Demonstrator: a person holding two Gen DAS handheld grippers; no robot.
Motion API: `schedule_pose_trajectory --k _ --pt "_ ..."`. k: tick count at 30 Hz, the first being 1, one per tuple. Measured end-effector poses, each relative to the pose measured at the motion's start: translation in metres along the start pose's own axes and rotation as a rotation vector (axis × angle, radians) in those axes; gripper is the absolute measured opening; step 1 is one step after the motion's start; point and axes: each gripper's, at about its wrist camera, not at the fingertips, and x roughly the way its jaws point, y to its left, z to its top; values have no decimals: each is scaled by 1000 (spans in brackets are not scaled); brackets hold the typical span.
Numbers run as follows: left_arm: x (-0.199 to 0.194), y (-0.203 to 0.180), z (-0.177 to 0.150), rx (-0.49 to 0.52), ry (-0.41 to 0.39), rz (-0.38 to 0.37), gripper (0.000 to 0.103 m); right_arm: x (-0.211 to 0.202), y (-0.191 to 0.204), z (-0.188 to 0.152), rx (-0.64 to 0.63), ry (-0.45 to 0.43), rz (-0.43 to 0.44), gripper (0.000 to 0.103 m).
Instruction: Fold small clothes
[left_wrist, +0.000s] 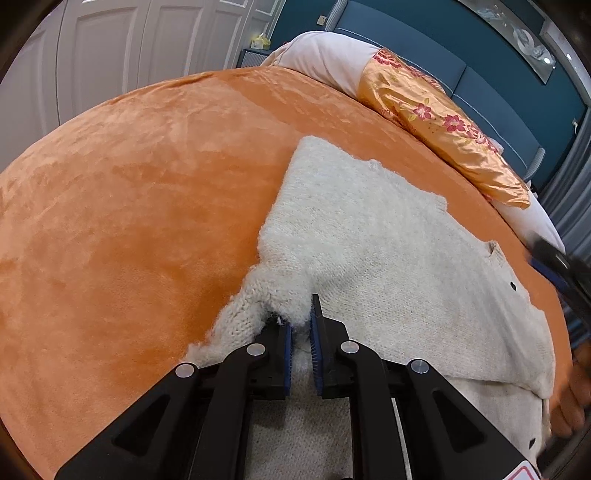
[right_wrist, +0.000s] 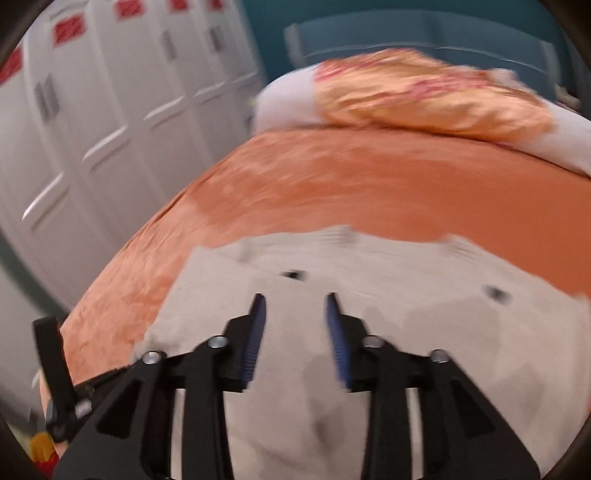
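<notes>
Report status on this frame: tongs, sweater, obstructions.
Left tongs pinching a bunched fold of the white knit sweater. Right tongs open over it, empty. Nothing in the way on the orange blanket.

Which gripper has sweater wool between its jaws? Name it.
The left gripper: its jaws pinch a bunched fold at the cream sweater's edge. The right gripper has open jaws with nothing between them, above the sweater.

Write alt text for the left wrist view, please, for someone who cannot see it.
The left gripper pinches a bunched edge of a cream knitted sweater that lies partly folded on an orange bedspread. A floral orange pillow lies at the head of the bed, before a blue headboard.
</notes>
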Motion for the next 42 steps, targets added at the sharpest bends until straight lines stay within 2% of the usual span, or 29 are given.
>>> schedule_pose_trajectory --k 3,7,9,10,11,12,14,17,19,21,23,25,27,28,29,30,32,34,36,40,42 --pt "1 1 -1 -1 -7 -9 12 46 19 15 -29 68 59 38" --pt "1 2 -3 -5 -14 -21 12 96 42 23 -85 163 57 45" --pt "1 3 -3 -8 -19 -28 12 114 49 22 -106 211 53 43" --pt "1 4 -4 -10 -21 -32 12 121 52 21 -121 230 59 19" --pt "1 4 -4 -12 -23 -35 12 124 56 20 -134 245 69 2" --pt "1 5 -4 -14 -25 -39 12 123 59 22 -145 232 71 2" --pt "1 5 -4 -16 -28 -45 12 106 59 35 -146 140 78 1" --pt "2 5 -4 -14 -32 -50 12 89 43 49 -59 42 77 1" --pt "2 4 -5 -11 -33 -46 12 106 27 43 -9 89 38 1" --pt "2 3 -5 -8 -32 -43 12 137 23 23 -50 227 -14 1" --pt "2 4 -5 -8 -32 -43 12 121 30 21 -72 187 -21 5" --pt "2 4 -5 -8 -32 -42 12 87 27 24 -28 112 14 6" --pt "2 3 -4 -6 -32 -40 12 36 13 17 15 16 25 24" --pt "2 3 -4 -7 -31 -40 12 6 -5 6 57 -29 -2 37" --pt "2 3 -4 -7 -32 -40 12 -11 -19 -2 92 -50 -19 42" --pt "2 3 -4 -7 -31 -40 12 -31 -39 -14 142 -66 -41 42" --pt "2 3 -5 -8 -31 -41 12 -67 -84 -42 246 -72 -144 44" --pt "3 3 -4 -14 -26 -44 12 -98 -124 -73 324 -63 -296 53" --pt "3 3 -2 -19 -20 -45 12 -113 -148 -93 379 -42 -328 54" --pt "4 0 2 -22 2 -34 12 -119 -170 -117 451 2 -269 52" --pt "4 1 6 -27 20 -33 12 -112 -170 -117 451 3 -228 40"
